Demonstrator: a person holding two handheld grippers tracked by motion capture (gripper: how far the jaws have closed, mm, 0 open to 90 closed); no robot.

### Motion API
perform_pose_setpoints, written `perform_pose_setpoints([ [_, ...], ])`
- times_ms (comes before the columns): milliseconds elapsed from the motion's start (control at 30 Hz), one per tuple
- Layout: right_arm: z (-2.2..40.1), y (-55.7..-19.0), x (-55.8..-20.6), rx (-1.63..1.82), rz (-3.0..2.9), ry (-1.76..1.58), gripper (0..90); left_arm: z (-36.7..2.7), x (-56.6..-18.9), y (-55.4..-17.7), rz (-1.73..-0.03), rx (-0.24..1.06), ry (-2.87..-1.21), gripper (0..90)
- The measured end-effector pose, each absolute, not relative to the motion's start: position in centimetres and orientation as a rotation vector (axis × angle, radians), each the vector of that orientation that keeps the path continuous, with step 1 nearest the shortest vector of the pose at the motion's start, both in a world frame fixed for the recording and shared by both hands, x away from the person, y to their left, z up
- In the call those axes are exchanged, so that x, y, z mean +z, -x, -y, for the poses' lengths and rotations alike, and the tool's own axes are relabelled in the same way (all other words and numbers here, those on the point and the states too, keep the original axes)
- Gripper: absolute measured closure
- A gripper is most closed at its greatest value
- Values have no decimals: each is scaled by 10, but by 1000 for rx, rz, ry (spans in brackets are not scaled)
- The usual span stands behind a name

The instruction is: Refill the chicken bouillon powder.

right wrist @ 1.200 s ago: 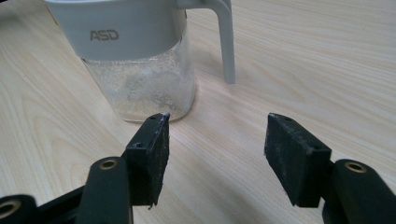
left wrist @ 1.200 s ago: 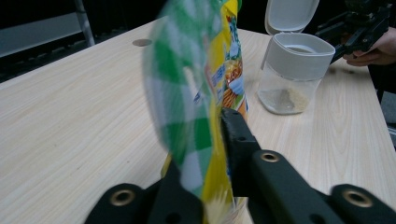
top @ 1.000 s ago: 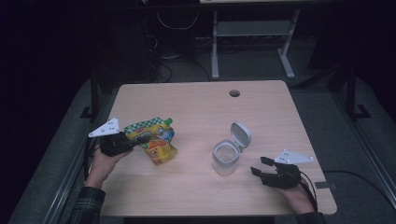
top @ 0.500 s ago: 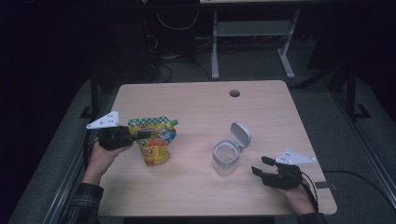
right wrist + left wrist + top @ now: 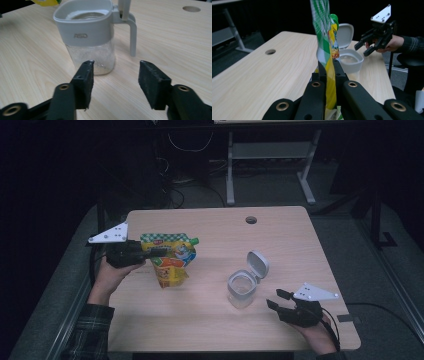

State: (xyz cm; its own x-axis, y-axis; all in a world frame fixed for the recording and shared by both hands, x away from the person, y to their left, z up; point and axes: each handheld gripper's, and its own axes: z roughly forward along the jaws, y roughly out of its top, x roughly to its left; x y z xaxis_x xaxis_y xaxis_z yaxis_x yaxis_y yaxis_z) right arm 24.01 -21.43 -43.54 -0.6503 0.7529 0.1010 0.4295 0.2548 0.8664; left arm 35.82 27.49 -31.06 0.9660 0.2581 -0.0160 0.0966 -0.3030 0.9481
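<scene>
The left gripper (image 5: 327,75) had its fingers clamped on the pouch (image 5: 169,262), hanging above the surface (image 5: 210,320). Beyond the right gripper (image 5: 113,77), whose half-open, empty fingers had just been closing, stood the open jar (image 5: 90,35); swinging the pouch could topple it.
</scene>
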Motion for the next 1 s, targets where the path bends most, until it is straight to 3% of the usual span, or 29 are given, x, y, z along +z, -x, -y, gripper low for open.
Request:
perform_pose_setpoints([
  [367, 197, -232, -411, 1422, -2181, -1008, 832, -253, -311, -359, -223, 94, -1861, 900],
  [633, 165, -240, -399, 1412, -2175, -929, 894, -245, -317, -361, -218, 48, -1869, 900],
  [1000, 124, -258, -387, 1412, -2201, -870, 896, -245, -312, -356, -192, 27, -1837, 900],
])
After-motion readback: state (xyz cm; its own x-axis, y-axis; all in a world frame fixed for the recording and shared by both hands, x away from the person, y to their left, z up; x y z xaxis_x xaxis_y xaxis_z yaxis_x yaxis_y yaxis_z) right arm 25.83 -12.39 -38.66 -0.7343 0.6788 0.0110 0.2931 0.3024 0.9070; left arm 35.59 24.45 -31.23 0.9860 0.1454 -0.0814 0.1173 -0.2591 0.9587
